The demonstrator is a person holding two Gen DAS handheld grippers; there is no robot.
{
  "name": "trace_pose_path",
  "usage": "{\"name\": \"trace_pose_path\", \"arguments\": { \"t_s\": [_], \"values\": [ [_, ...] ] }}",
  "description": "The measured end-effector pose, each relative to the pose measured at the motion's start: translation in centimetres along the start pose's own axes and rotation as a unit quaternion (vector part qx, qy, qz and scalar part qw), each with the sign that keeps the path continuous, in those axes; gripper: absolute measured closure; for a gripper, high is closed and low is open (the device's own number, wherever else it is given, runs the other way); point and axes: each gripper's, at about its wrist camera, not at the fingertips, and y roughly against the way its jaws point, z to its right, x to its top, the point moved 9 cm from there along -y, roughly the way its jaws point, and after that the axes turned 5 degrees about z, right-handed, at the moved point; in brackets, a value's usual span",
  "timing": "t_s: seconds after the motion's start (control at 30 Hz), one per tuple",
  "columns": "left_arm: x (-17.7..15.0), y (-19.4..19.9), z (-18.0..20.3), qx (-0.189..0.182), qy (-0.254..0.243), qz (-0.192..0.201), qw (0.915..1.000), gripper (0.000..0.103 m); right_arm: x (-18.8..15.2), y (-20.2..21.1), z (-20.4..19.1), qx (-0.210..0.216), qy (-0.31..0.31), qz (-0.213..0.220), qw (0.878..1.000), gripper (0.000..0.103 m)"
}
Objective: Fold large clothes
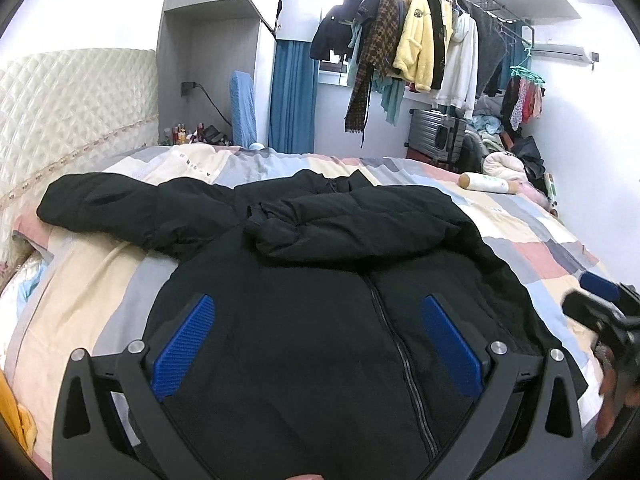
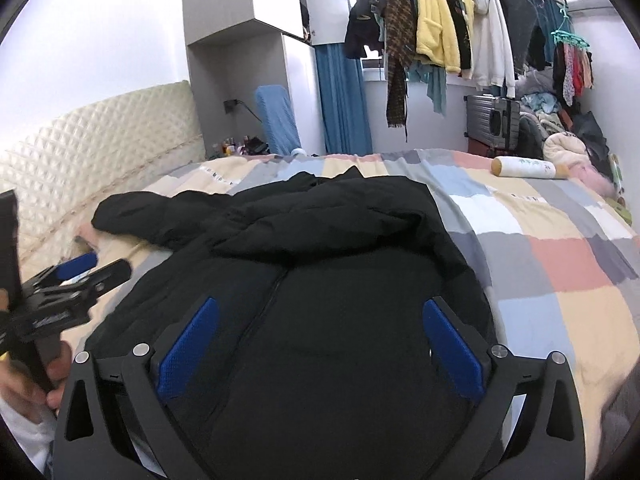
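Observation:
A black puffer jacket (image 1: 304, 320) lies front up on the patchwork bedspread (image 1: 100, 280), zipper closed. Its right sleeve (image 1: 352, 228) is folded across the chest; its left sleeve (image 1: 120, 208) stretches out toward the headboard. My left gripper (image 1: 318, 308) is open and empty, just above the jacket's lower front. My right gripper (image 2: 318, 312) is open and empty too, above the same lower part of the jacket (image 2: 320, 340). The right gripper also shows at the right edge of the left wrist view (image 1: 600, 300), and the left gripper at the left edge of the right wrist view (image 2: 80, 268).
A quilted cream headboard (image 1: 72, 112) stands at the left. A white cylindrical bottle (image 1: 486, 183) lies on the bed's far right. Beyond the bed are a rail of hanging clothes (image 1: 420, 40), a grey suitcase (image 1: 436, 136) and piled clothing (image 1: 508, 152).

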Motion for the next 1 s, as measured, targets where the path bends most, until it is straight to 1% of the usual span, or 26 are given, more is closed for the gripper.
{"name": "trace_pose_path", "arguments": {
  "t_s": [0.13, 0.27, 0.33, 0.47, 0.57, 0.6, 0.67, 0.7, 0.73, 0.8, 0.87, 0.9, 1.0],
  "values": [
    [-0.3, 0.1, -0.4, 0.003, 0.006, 0.0, 1.0, 0.0, -1.2, 1.4, -0.8, 0.009, -0.009, 0.002, 1.0, 0.0],
    [0.0, -0.4, -0.8, 0.002, 0.013, -0.005, 0.9999, 0.0, -1.1, 1.3, -0.6, -0.004, -0.001, 0.008, 1.0, 0.0],
    [0.2, -0.8, -1.2, -0.002, 0.02, -0.013, 0.9997, 0.0, -1.0, 1.0, -0.4, -0.001, -0.007, 0.01, 1.0, 0.0],
    [2.4, -1.4, -3.0, -0.014, 0.041, -0.021, 0.9989, 0.0, -1.7, 0.5, 0.0, -0.01, -0.003, 0.004, 1.0, 0.0],
    [5.5, -1.6, -5.7, -0.004, 0.059, -0.02, 0.9981, 0.0, -1.9, 0.6, 0.1, -0.007, -0.008, 0.003, 1.0, 0.0],
    [7.1, -1.5, -7.1, 0.005, 0.059, -0.014, 0.9981, 0.0, -1.9, 0.7, 0.2, -0.007, -0.011, 0.005, 1.0, 0.0],
    [9.3, -1.5, -9.0, 0.016, 0.056, -0.012, 0.9982, 0.0, -1.8, 0.8, 0.3, -0.006, -0.016, 0.008, 1.0, 0.0],
    [11.0, -1.6, -10.8, 0.032, 0.053, -0.009, 0.9981, 0.0, -1.7, 0.9, 0.4, -0.006, -0.019, 0.009, 1.0, 0.0],
    [12.0, -1.7, -12.2, 0.045, 0.054, -0.008, 0.9975, 0.0, -1.7, 0.9, 0.4, -0.007, -0.021, 0.01, 1.0, 0.0],
    [14.1, -2.1, -16.0, 0.066, 0.067, -0.01, 0.9955, 0.0, -1.7, 1.0, 0.5, -0.007, -0.025, 0.01, 1.0, 0.0],
    [15.4, -2.6, -19.6, 0.089, 0.084, -0.011, 0.9925, 0.0, -1.8, 0.9, 0.7, -0.01, -0.027, 0.007, 1.0, 0.0],
    [16.1, -3.0, -22.3, 0.102, 0.1, -0.012, 0.9897, 0.0, -1.9, 0.9, 0.7, -0.011, -0.028, 0.005, 1.0, 0.0],
    [16.2, -4.0, -28.6, 0.131, 0.145, -0.018, 0.9805, 0.0, -2.0, 0.7, 0.7, -0.013, -0.029, 0.0, 0.999, 0.0]
  ]
}}
